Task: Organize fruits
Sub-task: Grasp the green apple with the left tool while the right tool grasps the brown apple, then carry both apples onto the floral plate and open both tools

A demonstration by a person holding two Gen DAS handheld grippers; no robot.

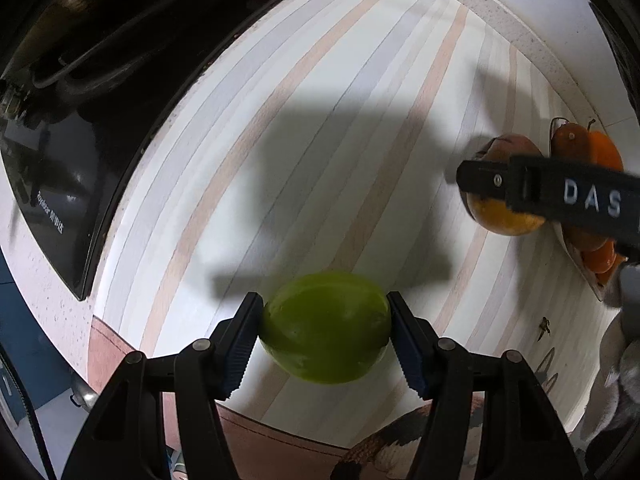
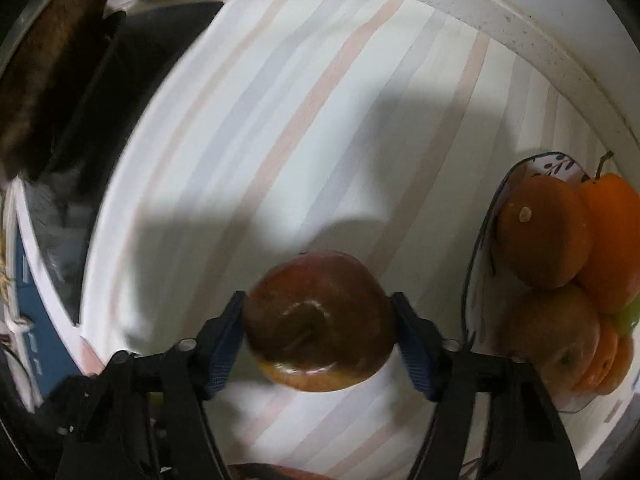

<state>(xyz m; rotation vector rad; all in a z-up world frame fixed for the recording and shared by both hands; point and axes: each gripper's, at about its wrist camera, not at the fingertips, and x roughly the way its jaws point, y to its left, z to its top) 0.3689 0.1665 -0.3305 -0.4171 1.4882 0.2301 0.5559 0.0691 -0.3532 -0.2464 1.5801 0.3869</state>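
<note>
1. Left gripper (image 1: 325, 334) clamped on green fruit (image 1: 326, 328); both ribbed blue pads pressed against its sides, fruit held above striped cloth (image 1: 280, 140).
2. Right gripper (image 2: 318, 328) set around red-brown apple (image 2: 320, 322); pads touched or very nearly touched its flanks, so a firm grip could not be confirmed. Stem dimple faced the camera, yellowish underside visible below.
3. Both grippers pointed down at the cloth; hard shadows of the tools fell across its stripes.
4. In the left wrist view, saw the right gripper's black body with white lettering "DAS" (image 1: 592, 198) at right edge, over the same apple (image 1: 506, 216).
5. Patterned plate (image 2: 480, 280) lay just right of the apple in the right wrist view, near but apart from it.
6. Plate loaded with oranges: a darker one (image 2: 544, 236) with pale stem scar, a brighter one (image 2: 612, 240) with a thin stalk, more orange-toned fruit (image 2: 560, 340) piled beneath, touching each other.
7. Same plate pile (image 1: 600, 148) seen partly hidden behind the right gripper in the left wrist view.
8. Black glossy cooktop (image 1: 60, 184) sat left of the cloth; speckled white counter edge (image 1: 500, 8) curved along the top.
9. Grey sleeve (image 1: 624, 360) visible at far right edge.
</note>
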